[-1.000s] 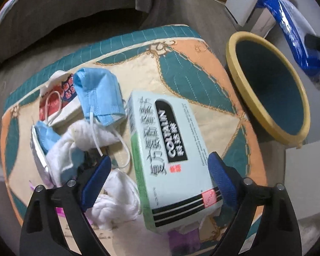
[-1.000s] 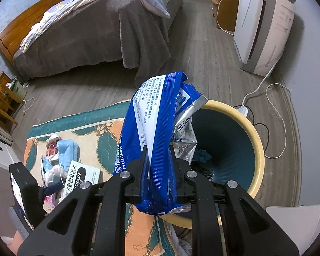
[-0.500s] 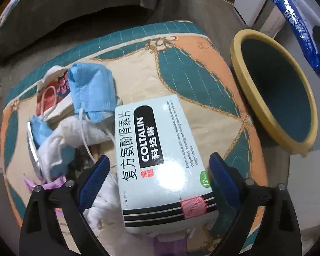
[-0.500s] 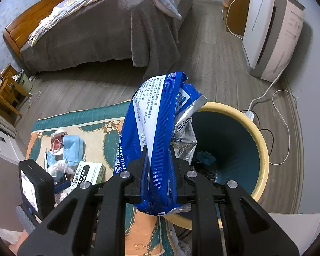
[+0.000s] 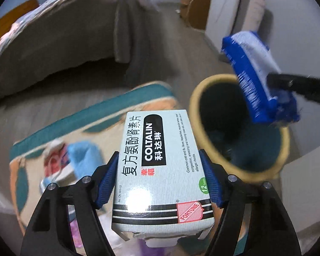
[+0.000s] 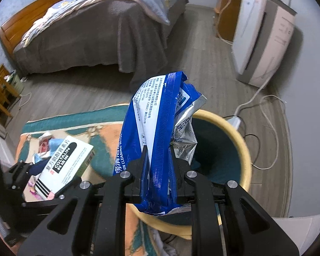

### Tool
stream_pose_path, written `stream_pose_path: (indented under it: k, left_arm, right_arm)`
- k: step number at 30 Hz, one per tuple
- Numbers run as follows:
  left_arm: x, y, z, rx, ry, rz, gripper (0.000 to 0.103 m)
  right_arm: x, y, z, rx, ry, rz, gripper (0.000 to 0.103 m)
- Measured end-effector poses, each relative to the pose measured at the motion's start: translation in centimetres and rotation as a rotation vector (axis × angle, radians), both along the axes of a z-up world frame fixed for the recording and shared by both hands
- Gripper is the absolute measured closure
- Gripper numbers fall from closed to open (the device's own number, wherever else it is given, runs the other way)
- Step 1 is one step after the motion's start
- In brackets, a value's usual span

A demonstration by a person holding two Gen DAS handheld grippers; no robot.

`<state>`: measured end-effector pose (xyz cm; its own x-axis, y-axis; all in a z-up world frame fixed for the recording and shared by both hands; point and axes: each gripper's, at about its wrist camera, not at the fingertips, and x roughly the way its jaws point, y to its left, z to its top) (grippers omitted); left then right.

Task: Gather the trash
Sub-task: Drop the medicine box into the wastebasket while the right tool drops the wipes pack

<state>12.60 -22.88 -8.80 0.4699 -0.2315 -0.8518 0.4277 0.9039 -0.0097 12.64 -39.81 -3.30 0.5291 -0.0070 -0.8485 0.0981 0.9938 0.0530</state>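
Note:
A white-and-green Coltalin medicine box [image 5: 157,181] is up off the rug between the blue pads of my left gripper [image 5: 159,155]. Its jaws are closing and the pads press on the box's two long sides. The same box [image 6: 66,160] shows at the lower left of the right wrist view. My right gripper [image 6: 159,151] is shut on a crumpled blue wipes bag [image 6: 157,115], held above the near rim of a yellow bin [image 6: 243,149] with a teal inside. From the left wrist, the bag [image 5: 253,76] hangs over the bin [image 5: 194,115].
Blue face masks [image 5: 83,155] and a red-and-white packet [image 5: 53,162] lie blurred on the teal-and-orange rug [image 5: 108,111]. A bed [image 6: 100,34] stands behind. A white appliance [image 6: 264,42] and a loose cable [image 6: 266,132] are right of the bin.
The left jaws narrowed onto the medicine box and lifted it off the rug, and the view swung up toward the bin. The right gripper kept the blue bag over the bin.

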Motion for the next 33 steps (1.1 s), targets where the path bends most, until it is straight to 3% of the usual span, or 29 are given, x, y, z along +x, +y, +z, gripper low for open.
stream_pose_path:
  k: [13,18,20,24,26,29,33]
  left_arm:
    - [0.2,-8.8,-0.9,0.047,-0.067,-0.225,0.028]
    - [0.7,-8.6,-0.9,0.043,-0.082,-0.224,0.017]
    - [0.4,-8.1,-0.8,0.051,-0.095,-0.218,0.015]
    - [0.1,-6.2,-0.1,0.074,-0.115,-0.187,0.010]
    - [0.2,-5.4,0.3,0.086,-0.126,-0.167,0.009]
    - [-0.1,-3.4,1.3,0.094,-0.139,-0.139,0.008]
    - [-0.5,-0.2,3.0,0.117,-0.165,-0.098,0.007]
  right_arm:
    - [-0.2,-4.7,-1.2,-0.040,0.026,-0.145,0.085]
    - [-0.2,-5.6,-1.3,-0.037,0.032,-0.175,0.076]
    - [-0.1,-5.7,-1.2,-0.039,0.030,-0.181,0.060]
    - [-0.2,-5.2,-0.7,-0.035,0.014,-0.185,0.041]
    - [-0.3,-5.0,-0.4,-0.028,0.005,-0.180,0.023]
    - [-0.3,-4.3,0.4,-0.012,-0.024,-0.168,0.008]
    - [-0.2,-2.2,1.6,-0.013,-0.054,-0.132,0.006]
